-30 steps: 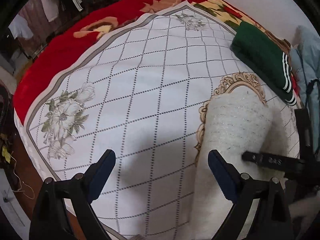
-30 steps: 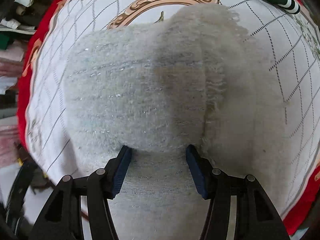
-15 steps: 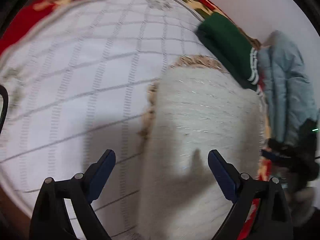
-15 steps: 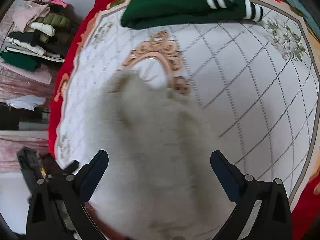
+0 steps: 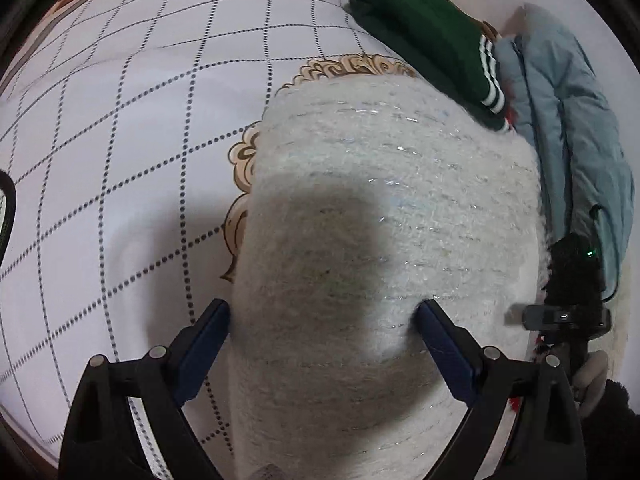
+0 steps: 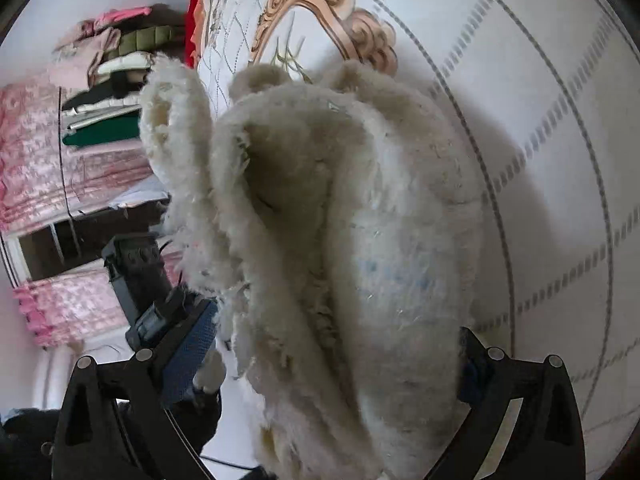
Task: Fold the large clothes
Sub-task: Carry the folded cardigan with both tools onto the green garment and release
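Sweater (image 5: 384,240) now between both tools' fingers

The setting was a bedroom in a private home. The work surface was a bed covered by a white quilted bedspread (image 5: 120,128) with a dotted diamond grid and gold scrollwork, over a red blanket (image 6: 195,12). A folded green garment with white stripes (image 5: 432,36) and a grey-blue padded jacket (image 5: 560,120) lay along the plain wall. Beside the bed stood a stack of folded clothes (image 6: 108,92) and pink quilted bedding (image 6: 48,176).
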`<state>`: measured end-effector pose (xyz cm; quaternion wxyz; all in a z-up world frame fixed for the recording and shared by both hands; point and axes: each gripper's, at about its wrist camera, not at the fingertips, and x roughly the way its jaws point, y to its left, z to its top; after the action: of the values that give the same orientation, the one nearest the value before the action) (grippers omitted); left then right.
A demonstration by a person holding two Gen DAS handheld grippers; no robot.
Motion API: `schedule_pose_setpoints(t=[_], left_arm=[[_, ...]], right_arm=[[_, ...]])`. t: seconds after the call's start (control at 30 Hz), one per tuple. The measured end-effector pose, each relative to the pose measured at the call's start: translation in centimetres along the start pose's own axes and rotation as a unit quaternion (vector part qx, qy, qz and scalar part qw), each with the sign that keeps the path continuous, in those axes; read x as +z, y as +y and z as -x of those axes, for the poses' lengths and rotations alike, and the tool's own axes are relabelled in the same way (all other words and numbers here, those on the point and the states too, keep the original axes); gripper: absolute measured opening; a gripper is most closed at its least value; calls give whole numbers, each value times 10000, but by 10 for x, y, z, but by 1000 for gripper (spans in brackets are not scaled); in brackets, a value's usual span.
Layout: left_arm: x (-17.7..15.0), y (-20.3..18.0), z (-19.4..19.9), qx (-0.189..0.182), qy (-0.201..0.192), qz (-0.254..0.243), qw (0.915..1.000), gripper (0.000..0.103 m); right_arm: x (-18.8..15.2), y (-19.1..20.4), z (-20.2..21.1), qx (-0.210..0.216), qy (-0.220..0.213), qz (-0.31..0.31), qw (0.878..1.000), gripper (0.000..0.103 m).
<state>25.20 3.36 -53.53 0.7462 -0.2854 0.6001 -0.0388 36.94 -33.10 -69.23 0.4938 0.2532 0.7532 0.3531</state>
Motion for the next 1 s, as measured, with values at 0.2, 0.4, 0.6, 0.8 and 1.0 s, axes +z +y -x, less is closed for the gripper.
schedule_pose_setpoints(t=[0.2,0.4,0.6,0.8,1.0], left_arm=[[13,9,-11,-504,301,-113,9982,97],[24,-9,4,-560,76,-699,9960,92],[48,-36,22,-603,37,-1264,9901,91],[78,-60,39,-611,14,-1600,9852,91],[131,-109,49,-542,-117,-1756,9829,91]], right_arm=[[-6,-20,-16,-88,-433,-584,9973,100],[-20,0,-16,-161,-721,-760,9944,69],[-30,30,0,-82,-1190,-877,9890,60],[-21,59,43,74,-1738,-922,9804,59],[9,93,93,149,-2016,-921,9750,58]])
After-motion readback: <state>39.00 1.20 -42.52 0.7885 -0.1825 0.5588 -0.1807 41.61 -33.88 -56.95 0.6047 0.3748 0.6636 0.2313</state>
